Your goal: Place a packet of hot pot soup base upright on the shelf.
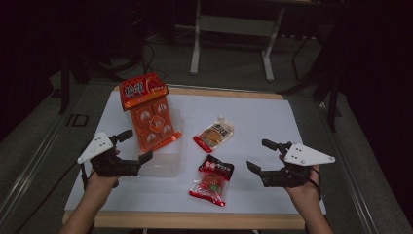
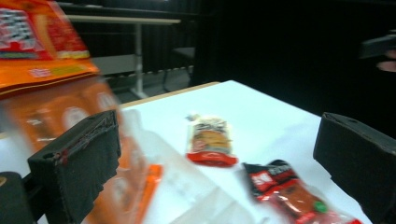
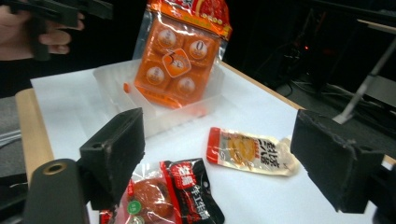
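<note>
A large orange snack pack (image 1: 148, 112) (image 3: 180, 51) (image 2: 42, 60) stands tilted in a clear plastic tray (image 1: 165, 158) (image 3: 154, 107) at the table's left. A small pale-and-orange pouch (image 1: 214, 134) (image 2: 210, 137) (image 3: 254, 151) lies mid-table. Nearer the front lies a red-and-black packet (image 1: 213, 179) (image 2: 289, 191) (image 3: 173, 193). My left gripper (image 1: 135, 146) (image 2: 215, 163) hovers open beside the tray's left side, nothing between its jaws. Over at the right, my right gripper (image 1: 263, 156) (image 3: 229, 158) is open too, facing the packets.
White paper (image 1: 263, 117) covers a wooden table (image 1: 195, 222). A table frame with white legs (image 1: 231, 39) stands behind on the dark floor. The other hand with its gripper (image 3: 42, 23) appears at the top left of the right gripper view.
</note>
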A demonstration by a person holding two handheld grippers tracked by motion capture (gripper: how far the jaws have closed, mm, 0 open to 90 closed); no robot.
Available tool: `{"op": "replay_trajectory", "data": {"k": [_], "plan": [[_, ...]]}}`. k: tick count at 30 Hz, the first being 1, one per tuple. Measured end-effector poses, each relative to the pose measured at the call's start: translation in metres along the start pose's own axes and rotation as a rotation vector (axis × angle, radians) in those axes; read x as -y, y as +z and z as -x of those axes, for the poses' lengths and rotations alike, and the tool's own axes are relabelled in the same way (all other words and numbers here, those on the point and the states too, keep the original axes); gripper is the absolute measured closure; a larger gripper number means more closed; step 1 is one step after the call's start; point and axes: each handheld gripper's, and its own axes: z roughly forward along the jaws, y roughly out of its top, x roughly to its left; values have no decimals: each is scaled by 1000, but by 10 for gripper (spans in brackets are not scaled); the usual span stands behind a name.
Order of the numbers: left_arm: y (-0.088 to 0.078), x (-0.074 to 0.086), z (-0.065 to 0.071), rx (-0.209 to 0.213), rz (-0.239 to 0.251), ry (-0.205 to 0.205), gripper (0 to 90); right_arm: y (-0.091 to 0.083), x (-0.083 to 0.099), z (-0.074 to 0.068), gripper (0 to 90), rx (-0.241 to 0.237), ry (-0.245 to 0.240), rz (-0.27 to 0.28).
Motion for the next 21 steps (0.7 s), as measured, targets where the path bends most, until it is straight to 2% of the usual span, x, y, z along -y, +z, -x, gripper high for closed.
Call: {"op": "replay_trajectory", "data": {"k": [4, 6, 7, 9, 10, 12, 14, 15, 19, 21], "plan": [[5, 2, 16, 39, -13, 28, 12, 1, 1, -3, 176, 14, -6, -2], [6, 3, 19, 50, -14, 31, 12, 1, 1, -3, 160, 10, 1, 6], [9, 6, 27, 84, -25, 41, 12, 1, 1, -3, 128, 11, 6, 10], [12, 9, 34, 99, -32, 66, 12, 2, 3, -2, 124, 3, 25, 15], [14, 11, 37, 121, -34, 59, 12, 3, 4, -3, 118, 12, 18, 16], [16, 14, 41, 137, -37, 59, 12, 5, 5, -3, 117, -1, 9, 5], [18, 17, 46, 152, -21, 66, 12, 7, 7, -3, 117, -9, 29, -6], [19, 19, 48, 161, -34, 72, 13, 8, 8, -2, 117, -9, 32, -20], [21, 24, 55, 185, -34, 93, 13, 14, 13, -1, 118, -25, 59, -59], [21, 27, 58, 202, -36, 97, 13, 16, 16, -1, 117, -25, 69, -64]]}}
